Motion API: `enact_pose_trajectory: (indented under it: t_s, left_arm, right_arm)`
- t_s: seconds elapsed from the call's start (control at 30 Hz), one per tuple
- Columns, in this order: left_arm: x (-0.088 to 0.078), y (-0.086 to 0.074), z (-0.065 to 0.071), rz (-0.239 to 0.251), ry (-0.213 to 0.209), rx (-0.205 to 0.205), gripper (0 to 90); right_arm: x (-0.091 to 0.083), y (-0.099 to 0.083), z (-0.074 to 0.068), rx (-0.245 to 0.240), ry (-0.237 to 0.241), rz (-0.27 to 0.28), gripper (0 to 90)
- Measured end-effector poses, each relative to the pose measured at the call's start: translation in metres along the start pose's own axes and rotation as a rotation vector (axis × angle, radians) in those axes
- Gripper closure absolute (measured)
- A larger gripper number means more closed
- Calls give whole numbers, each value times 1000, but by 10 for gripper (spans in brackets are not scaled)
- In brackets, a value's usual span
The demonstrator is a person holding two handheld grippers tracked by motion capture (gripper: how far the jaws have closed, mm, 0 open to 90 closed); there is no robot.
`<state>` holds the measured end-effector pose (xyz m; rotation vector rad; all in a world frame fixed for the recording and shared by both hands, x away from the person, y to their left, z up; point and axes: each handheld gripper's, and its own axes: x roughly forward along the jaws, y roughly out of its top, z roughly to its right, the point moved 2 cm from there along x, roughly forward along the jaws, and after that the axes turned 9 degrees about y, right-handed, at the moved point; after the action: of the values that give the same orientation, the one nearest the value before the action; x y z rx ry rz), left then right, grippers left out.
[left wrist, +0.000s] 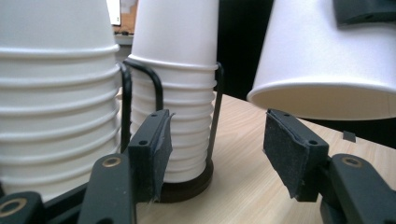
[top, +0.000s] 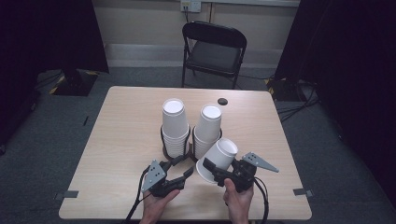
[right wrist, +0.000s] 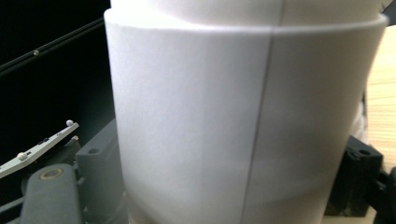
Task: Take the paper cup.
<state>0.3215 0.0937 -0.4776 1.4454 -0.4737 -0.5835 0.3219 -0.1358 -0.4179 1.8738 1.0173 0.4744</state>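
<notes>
Standing on the wooden table (top: pixel 121 140): two stacks of white paper cups, each sitting upside down inside its own black wire holder. Left stack (top: pixel 174 127) rising from the left holder (top: pixel 164 140), right stack (top: pixel 207 129) leaning slightly in the right holder (top: pixel 219 135), the two holders just beside each other near the table's middle. In the left gripper view, showing the same left stack (left wrist: pixel 56 107) and right stack (left wrist: pixel 175 88) as ribbed columns of nested rims, with the right one resting on a dark round base (left wrist: pixel 187 186).

Gripping a single loose cup (top: pixel 218 158) in the right gripper (top: pixel 219 171), jaws clamped on its side wall, cup tilted with its closed bottom pointing up toward the stacks and its open mouth down toward the person. Hanging above the table, just in front of the right stack and touching neither stack as far as can be told. In the right gripper view, pressing against the cup's white wall (right wrist: pixel 233 116) with a faint seam running down it. Nothing visible inside that cup from here; interior cannot be told.

Holding the left gripper (top: pixel 180 169) low beside the left holder, fingers apart with nothing between them, pads (left wrist: pixel 156 154) facing the gap toward the right stack. Hovering overhead at right in that view: the loose cup's rim (left wrist: pixel 322 100).

Lying flat near the far table edge: a small dark disc (top: pixel 222 101).
</notes>
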Motion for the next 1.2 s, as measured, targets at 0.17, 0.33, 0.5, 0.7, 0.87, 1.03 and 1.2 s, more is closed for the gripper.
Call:
enact_pose_trajectory:
  t_s: [0.17, 0.33, 0.5, 0.7, 0.87, 1.03, 1.2]
  left_arm:
    - [4, -1, 6, 37, -15, -11, 437]
    - [8, -2, 11, 57, -24, -8, 472]
    - [14, -4, 21, 85, -22, 12, 498]
    - [12, -2, 28, 109, 17, 58, 541]
    - [9, -6, 26, 99, 71, 56, 660]
    - [5, -6, 21, 85, 77, 33, 780]
    - [4, -4, 18, 64, 62, 37, 806]
  right_arm:
    - [7, -3, -5, 9, 23, -18, 163]
    - [13, -6, -7, 27, 41, -37, 163]
    - [19, -9, -8, 33, 53, -55, 163]
    - [26, -15, -13, 38, 70, -90, 162]
    - [31, -16, -15, 38, 71, -108, 152]
    - [33, -17, -13, 31, 67, -118, 125]
    - [34, -16, -13, -1, 54, -96, 102]
